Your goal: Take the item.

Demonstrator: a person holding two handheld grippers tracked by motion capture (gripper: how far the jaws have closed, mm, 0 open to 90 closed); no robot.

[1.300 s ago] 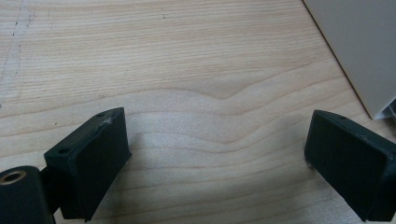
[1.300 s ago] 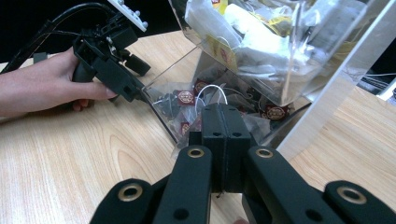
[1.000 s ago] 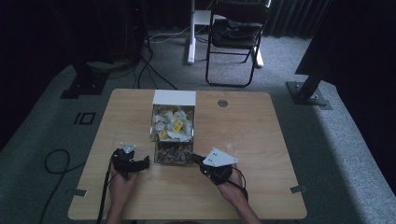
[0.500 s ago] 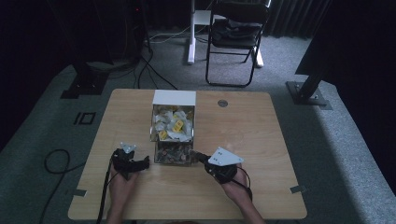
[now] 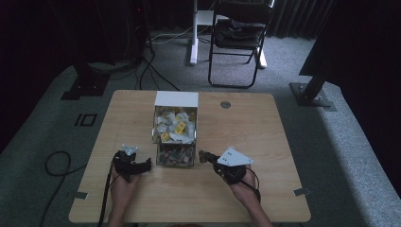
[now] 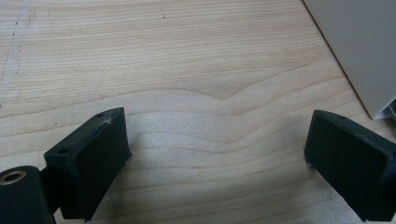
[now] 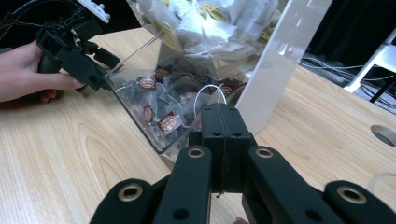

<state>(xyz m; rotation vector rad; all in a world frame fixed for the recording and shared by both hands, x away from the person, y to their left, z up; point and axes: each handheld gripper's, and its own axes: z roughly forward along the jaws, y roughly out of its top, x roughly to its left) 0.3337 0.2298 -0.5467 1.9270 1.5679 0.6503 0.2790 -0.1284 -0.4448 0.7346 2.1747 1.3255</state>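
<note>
A clear two-tier box (image 5: 175,137) stands mid-table. Its upper bin holds white and yellow sachets (image 7: 210,23); the lower bin holds tea bags with dark red tags (image 7: 163,122). My right gripper (image 5: 202,156) (image 7: 225,116) is shut, with its tips at the lower bin's open front on the box's right side. A white string loop (image 7: 210,88) arcs just beyond the tips; I cannot tell whether it is pinched. My left gripper (image 5: 147,165) (image 6: 217,130) is open over bare wood left of the box, with nothing between its jaws. It also shows in the right gripper view (image 7: 105,70), held by a hand.
The box's white wall (image 6: 359,46) is close to the left gripper's right jaw. A round cable hole (image 5: 225,104) lies in the table behind the box. A folding chair (image 5: 239,38) and cables are on the floor beyond the table.
My right gripper has shifted slightly to the right, still shut. The left gripper and the box have not moved.
</note>
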